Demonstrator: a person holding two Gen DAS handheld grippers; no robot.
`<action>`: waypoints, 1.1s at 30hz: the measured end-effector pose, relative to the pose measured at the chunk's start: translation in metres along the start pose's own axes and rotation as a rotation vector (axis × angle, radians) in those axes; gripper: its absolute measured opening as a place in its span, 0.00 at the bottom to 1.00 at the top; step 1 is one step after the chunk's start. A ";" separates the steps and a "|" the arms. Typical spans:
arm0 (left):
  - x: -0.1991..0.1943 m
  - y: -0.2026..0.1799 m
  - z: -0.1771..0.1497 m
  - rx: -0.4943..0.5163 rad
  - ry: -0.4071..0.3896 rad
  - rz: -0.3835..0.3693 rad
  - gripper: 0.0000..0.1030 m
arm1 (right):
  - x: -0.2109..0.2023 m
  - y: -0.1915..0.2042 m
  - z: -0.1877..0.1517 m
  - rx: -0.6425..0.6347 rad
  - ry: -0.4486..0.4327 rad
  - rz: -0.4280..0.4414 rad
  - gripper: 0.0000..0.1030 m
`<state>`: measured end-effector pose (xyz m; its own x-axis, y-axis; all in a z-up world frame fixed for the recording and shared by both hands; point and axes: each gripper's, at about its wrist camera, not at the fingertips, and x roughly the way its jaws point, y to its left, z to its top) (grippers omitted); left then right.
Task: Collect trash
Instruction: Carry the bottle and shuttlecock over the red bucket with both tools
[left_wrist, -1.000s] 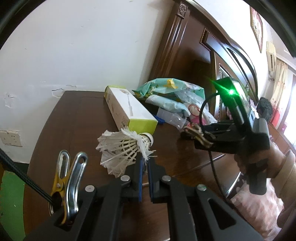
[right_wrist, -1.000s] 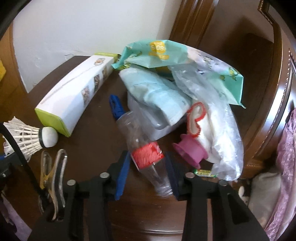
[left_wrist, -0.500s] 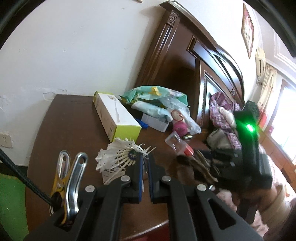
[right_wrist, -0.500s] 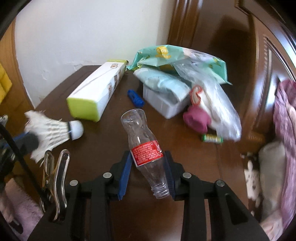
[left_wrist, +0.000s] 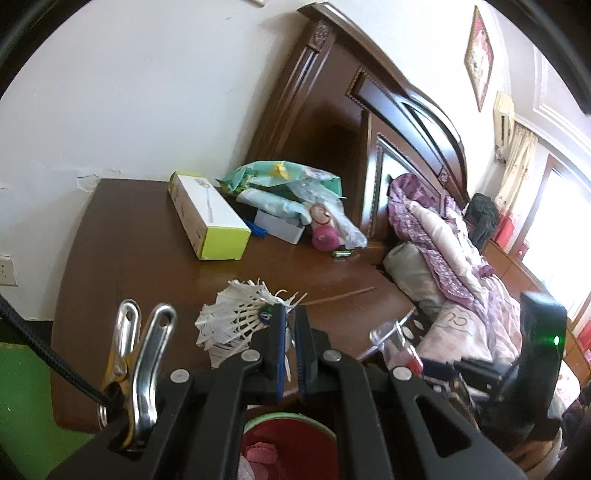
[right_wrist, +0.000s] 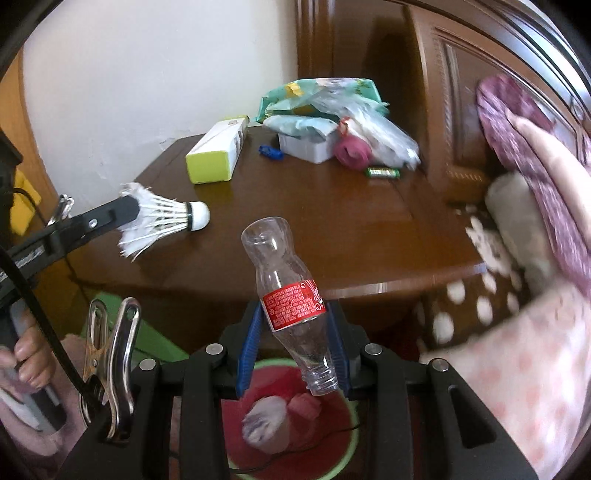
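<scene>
My left gripper is shut on a white feather shuttlecock, held off the front edge of the brown bedside table. It shows in the right wrist view too. My right gripper is shut on an empty clear plastic bottle with a red label, neck pointing down, held above a red bin with a green rim. The bin also shows below my left gripper. The bottle is partly visible in the left wrist view.
On the table stand a white and lime box, a teal bag pile, a white tub, a pink cup, a blue clip and a small green pack. A bed with purple bedding is right.
Both grippers have pulled back from the table with their loads. The bottle and the shuttlecock now hang past the table's front edge, over the red bin.
</scene>
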<state>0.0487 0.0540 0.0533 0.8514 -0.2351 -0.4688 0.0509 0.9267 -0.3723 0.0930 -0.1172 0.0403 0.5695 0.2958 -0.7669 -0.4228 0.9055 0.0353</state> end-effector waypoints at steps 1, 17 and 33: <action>-0.004 -0.003 -0.002 0.006 -0.002 -0.005 0.05 | -0.004 0.001 -0.006 0.009 -0.002 0.002 0.34; -0.029 -0.031 -0.054 0.118 0.122 -0.062 0.04 | -0.016 0.007 -0.096 0.155 0.015 0.038 0.34; -0.033 -0.029 -0.008 0.243 0.124 0.103 0.32 | 0.013 -0.001 -0.148 0.282 0.041 0.116 0.34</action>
<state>0.0146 0.0322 0.0729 0.7890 -0.1567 -0.5941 0.1041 0.9871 -0.1220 -0.0034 -0.1593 -0.0645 0.4978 0.3945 -0.7723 -0.2672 0.9170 0.2962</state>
